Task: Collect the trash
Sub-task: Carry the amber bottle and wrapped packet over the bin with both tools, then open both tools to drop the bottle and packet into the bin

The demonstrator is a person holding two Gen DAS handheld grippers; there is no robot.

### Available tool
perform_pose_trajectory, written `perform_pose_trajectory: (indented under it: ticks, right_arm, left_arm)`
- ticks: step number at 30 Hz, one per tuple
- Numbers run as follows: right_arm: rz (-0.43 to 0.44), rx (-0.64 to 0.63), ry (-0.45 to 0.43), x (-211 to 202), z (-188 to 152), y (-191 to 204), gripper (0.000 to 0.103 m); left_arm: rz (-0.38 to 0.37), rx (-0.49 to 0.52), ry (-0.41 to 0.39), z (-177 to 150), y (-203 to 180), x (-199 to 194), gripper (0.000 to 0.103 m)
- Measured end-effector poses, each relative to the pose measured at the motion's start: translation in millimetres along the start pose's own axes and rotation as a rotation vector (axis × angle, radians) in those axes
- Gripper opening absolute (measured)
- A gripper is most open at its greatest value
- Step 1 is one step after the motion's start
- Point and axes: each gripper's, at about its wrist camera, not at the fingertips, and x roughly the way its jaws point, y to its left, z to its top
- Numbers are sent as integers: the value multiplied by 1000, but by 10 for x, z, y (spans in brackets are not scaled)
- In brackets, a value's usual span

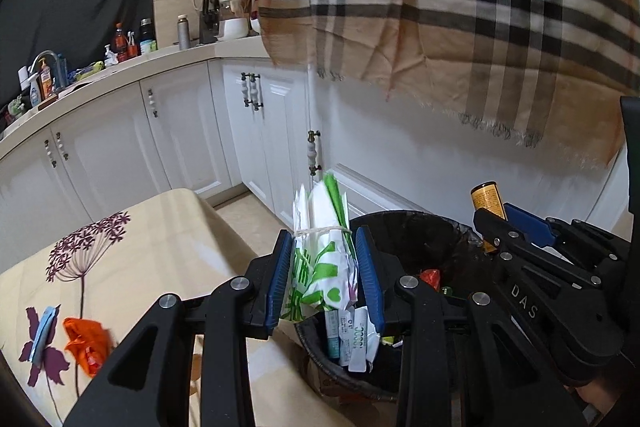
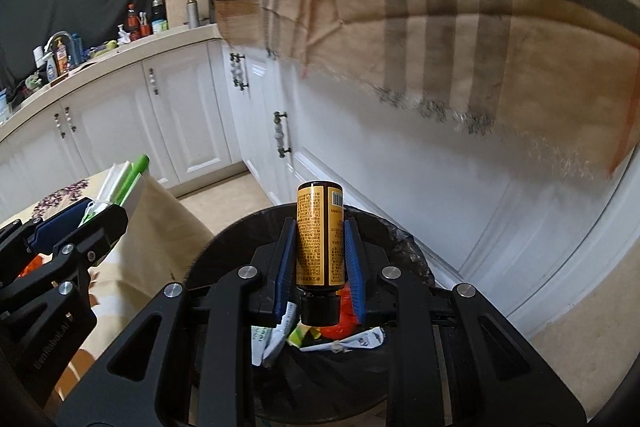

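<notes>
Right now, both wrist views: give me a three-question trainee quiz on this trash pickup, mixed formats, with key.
1. True or false: the right gripper holds the yellow-labelled bottle with its black cap toward the camera.
2. What does the left gripper hold? A) an orange wrapper B) a tied bundle of white and green packaging C) nothing
3. Fill in: both held items are above the black-lined ___.

Key:
1. True.
2. B; the orange wrapper lies on the flowered table.
3. Bin.
</notes>
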Motion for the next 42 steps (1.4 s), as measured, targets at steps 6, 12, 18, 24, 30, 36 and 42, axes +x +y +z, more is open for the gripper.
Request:
perform_pose_trajectory:
  ticks: [6, 12, 18, 24, 30, 36, 42]
  right_arm:
    - [-17, 14, 23, 167, -25, -65, 30]
    - [-33, 17, 31, 222, -54, -81, 32]
    - [-32, 11, 27, 189, -42, -54, 32]
    - [-25, 1, 17, 118, -6, 16, 32]
    - [1, -8, 0, 9, 47, 166, 32]
    - [76, -41, -7, -100, 61, 498, 32]
    - [182, -108, 2, -204, 6, 1045, 33]
  left_arm:
    - [3, 11, 39, -9, -80, 219, 34]
    - [-1, 1, 65, -43, -66, 263, 43]
    - [9, -15, 54, -22, 16, 187, 51]
    - [28, -30, 34, 24, 136, 100, 53]
    - [62, -57, 16, 43, 343, -57, 55]
    - [143, -100, 4, -48, 748, -325, 58]
    - [261, -164, 27, -276, 1320, -619, 59]
